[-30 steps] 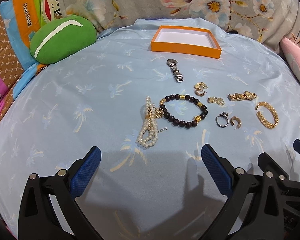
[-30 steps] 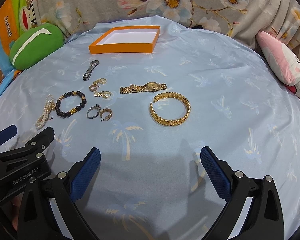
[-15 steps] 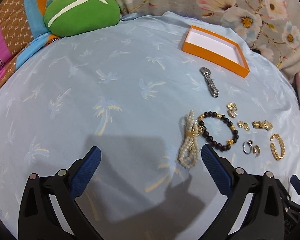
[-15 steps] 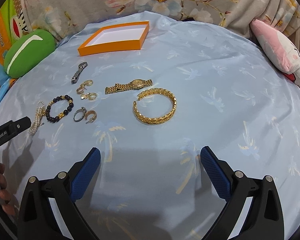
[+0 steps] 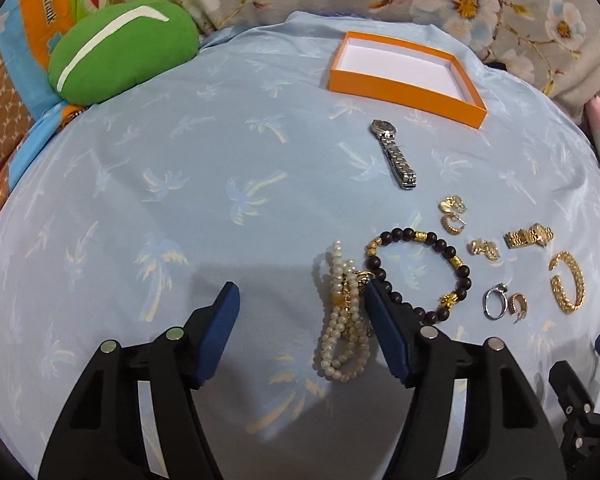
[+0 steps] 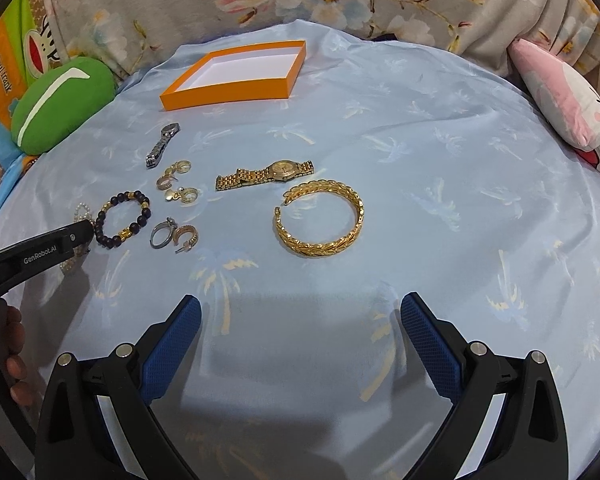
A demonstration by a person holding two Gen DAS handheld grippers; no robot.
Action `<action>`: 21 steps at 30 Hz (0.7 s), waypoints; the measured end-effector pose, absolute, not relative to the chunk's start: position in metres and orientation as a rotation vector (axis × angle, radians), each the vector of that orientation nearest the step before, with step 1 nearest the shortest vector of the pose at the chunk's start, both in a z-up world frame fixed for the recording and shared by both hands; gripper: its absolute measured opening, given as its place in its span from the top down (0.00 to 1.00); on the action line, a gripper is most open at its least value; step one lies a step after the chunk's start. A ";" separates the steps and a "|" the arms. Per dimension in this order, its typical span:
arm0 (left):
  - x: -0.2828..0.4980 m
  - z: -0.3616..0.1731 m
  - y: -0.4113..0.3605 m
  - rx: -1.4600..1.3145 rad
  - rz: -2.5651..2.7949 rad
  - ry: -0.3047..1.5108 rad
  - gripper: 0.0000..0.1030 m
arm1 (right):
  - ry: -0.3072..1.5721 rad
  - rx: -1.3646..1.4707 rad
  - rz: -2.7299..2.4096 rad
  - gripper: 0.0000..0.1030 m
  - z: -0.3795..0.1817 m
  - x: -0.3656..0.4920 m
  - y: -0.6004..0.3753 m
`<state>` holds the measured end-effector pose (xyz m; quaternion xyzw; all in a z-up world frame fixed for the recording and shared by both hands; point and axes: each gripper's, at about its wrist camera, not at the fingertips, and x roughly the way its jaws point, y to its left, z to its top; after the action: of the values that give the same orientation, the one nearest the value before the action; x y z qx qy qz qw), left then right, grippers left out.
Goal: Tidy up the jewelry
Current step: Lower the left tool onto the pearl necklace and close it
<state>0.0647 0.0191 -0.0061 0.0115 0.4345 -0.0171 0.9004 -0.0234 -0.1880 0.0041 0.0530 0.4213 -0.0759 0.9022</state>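
Note:
Jewelry lies on a light blue cloth. My left gripper (image 5: pixel 300 300) is open and low over the cloth, and a pearl bracelet (image 5: pixel 342 320) lies just inside its right finger (image 5: pixel 388 336). A dark bead bracelet (image 5: pixel 420 276) lies right of it. A silver watch (image 5: pixel 394 154), gold earrings (image 5: pixel 452 212), a silver ring (image 5: pixel 494 300), a gold watch (image 6: pixel 264 174) and a gold bangle (image 6: pixel 320 218) lie around. An empty orange box (image 5: pixel 404 76) stands at the back. My right gripper (image 6: pixel 300 320) is open and empty, short of the bangle.
A green cushion (image 5: pixel 120 48) lies at the back left and a pink plush pillow (image 6: pixel 564 96) at the right edge. Floral fabric rises behind the box. The cloth drops away at its rounded edges.
My left gripper has swung left, then come forward and down to the pearl bracelet, jaws narrower. My right gripper has drifted slightly nearer the bangle.

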 end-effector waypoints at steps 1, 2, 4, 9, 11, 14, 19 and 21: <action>0.065 -0.006 0.018 0.029 -0.039 0.895 0.43 | 0.871 0.109 -0.157 0.05 0.004 -0.022 -0.188; 0.064 -0.006 0.017 0.038 -0.046 0.889 0.46 | 0.871 0.110 -0.157 0.05 0.004 -0.023 -0.188; 0.063 -0.006 0.014 0.057 -0.059 0.878 0.57 | 0.871 0.109 -0.158 0.05 0.004 -0.022 -0.188; 0.061 -0.005 0.007 0.080 -0.100 0.860 0.85 | 0.870 0.109 -0.158 0.05 0.004 -0.022 -0.188; 0.061 -0.004 0.010 0.055 -0.115 0.865 0.85 | 0.866 0.104 -0.163 0.05 0.005 -0.021 -0.187; 0.059 0.000 0.018 0.014 -0.113 0.864 0.86 | 0.858 0.088 -0.181 0.05 0.008 -0.020 -0.189; 0.056 0.013 0.036 -0.037 -0.091 0.839 0.86 | 0.851 0.108 -0.180 0.05 0.013 -0.012 -0.199; 0.056 0.017 0.041 -0.041 -0.083 0.831 0.86 | 0.844 0.113 -0.171 0.05 0.014 -0.006 -0.203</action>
<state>0.0558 0.0407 0.0169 -0.0201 0.4035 -0.0401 0.9139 -0.0065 -0.2031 0.0142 0.0548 0.4089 -0.0830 0.9071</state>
